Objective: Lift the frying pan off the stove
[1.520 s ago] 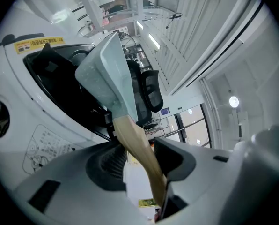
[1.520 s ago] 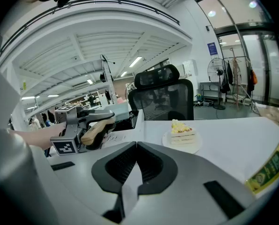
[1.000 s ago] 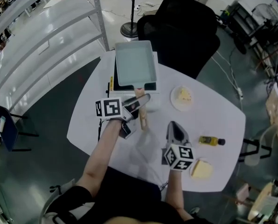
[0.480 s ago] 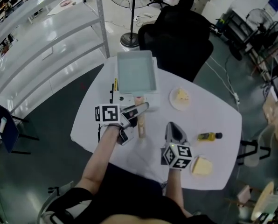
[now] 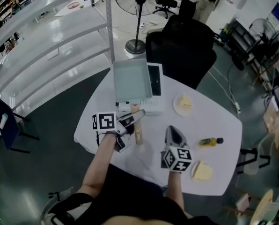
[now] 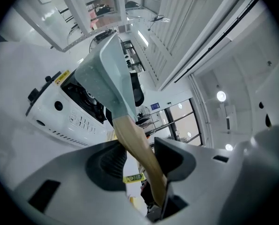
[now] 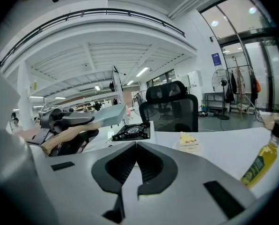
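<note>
The pale green square frying pan (image 5: pixel 131 81) hangs above the left part of the white stove (image 5: pixel 154 106), whose black burner (image 5: pixel 155 78) shows to the pan's right. My left gripper (image 5: pixel 132 117) is shut on the pan's wooden handle (image 5: pixel 138 130). In the left gripper view the handle (image 6: pixel 137 146) runs between the pads up to the pan (image 6: pixel 106 83), with the stove (image 6: pixel 69 111) below it. My right gripper (image 5: pixel 173 134) is shut and empty, low over the table near me. Its own view shows the pan (image 7: pixel 106 114) raised beside the burner (image 7: pixel 132 131).
A plate with a yellow piece of food (image 5: pixel 183 104) lies right of the stove. A small oil bottle (image 5: pixel 209 141) lies at the right, and a pale slice (image 5: pixel 202 171) near the front edge. A black chair (image 5: pixel 181 46) stands behind the white table (image 5: pixel 214 121).
The pan has moved up and to the left off the stove with my left gripper, uncovering the black burner. My right gripper has risen slightly.
</note>
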### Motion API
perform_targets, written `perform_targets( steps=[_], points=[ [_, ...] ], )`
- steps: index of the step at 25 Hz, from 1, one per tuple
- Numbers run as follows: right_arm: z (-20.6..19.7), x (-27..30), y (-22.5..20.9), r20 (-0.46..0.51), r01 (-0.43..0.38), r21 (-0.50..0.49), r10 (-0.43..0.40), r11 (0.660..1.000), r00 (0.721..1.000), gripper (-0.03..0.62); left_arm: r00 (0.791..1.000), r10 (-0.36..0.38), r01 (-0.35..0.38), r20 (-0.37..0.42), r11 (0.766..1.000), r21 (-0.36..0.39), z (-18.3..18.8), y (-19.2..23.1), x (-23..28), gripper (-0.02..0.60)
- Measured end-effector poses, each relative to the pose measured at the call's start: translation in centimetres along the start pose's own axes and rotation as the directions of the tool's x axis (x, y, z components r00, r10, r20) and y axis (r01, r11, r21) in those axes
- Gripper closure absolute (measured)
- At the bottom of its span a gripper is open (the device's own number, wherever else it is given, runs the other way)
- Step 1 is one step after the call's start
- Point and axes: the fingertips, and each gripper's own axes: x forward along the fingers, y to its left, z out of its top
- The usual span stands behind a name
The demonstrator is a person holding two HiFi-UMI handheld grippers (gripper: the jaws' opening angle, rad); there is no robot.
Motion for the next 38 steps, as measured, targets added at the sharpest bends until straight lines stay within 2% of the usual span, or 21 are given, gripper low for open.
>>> perform_targets(
  steps=[2,5,9,12,15,21,28,31,35,38],
  points=[
    [0.1,0.3,0.0,0.0,-0.012,-0.003,0.012,1.0,1.0,0.588,1.0,0.019,-0.02,0.017,1.0,0.022,0.4,0.3,-0.7,0.4],
    [0.2,0.6,0.6,0.0,-0.027,-0.009,0.027,1.0,1.0,0.588,0.998,0.018,-0.018,0.052,1.0,-0.015,0.7,0.6,-2.3,0.399],
    [0.7,1.3,2.0,0.002,-0.053,-0.03,0.054,0.998,0.999,0.588,0.994,0.047,-0.046,0.099,0.999,-0.016,1.5,1.2,-5.0,0.399],
    [0.8,2.1,3.0,-0.005,-0.086,-0.044,0.086,0.995,0.996,0.588,0.987,0.088,-0.089,0.133,0.996,0.002,2.1,1.7,-7.3,0.399],
    [0.9,2.8,3.9,-0.014,-0.11,-0.059,0.109,0.992,0.994,0.588,0.981,0.088,-0.084,0.175,0.996,-0.028,2.4,2.0,-9.1,0.399],
    [0.6,4.0,6.0,-0.029,-0.166,-0.082,0.164,0.983,0.986,0.588,0.964,0.119,-0.112,0.239,0.993,-0.044,2.4,3.0,-13.2,0.397],
    [0.6,5.3,6.8,-0.048,-0.2,-0.104,0.195,0.974,0.98,0.588,0.944,0.181,-0.176,0.277,0.983,-0.042,1.5,3.6,-17.0,0.397],
    [0.7,5.8,7.2,-0.054,-0.213,-0.119,0.208,0.97,0.977,0.588,0.94,0.132,-0.105,0.314,0.989,-0.102,0.9,2.5,-17.4,0.397],
    [0.3,6.3,7.9,-0.066,-0.233,-0.128,0.226,0.964,0.972,0.588,0.932,0.18,-0.164,0.316,0.983,-0.077,0.1,3.8,-18.8,0.397],
    [0.0,6.6,8.4,-0.072,-0.252,-0.132,0.245,0.959,0.967,0.588,0.925,0.193,-0.175,0.326,0.981,-0.085,-0.3,4.1,-19.2,0.397]
  ],
)
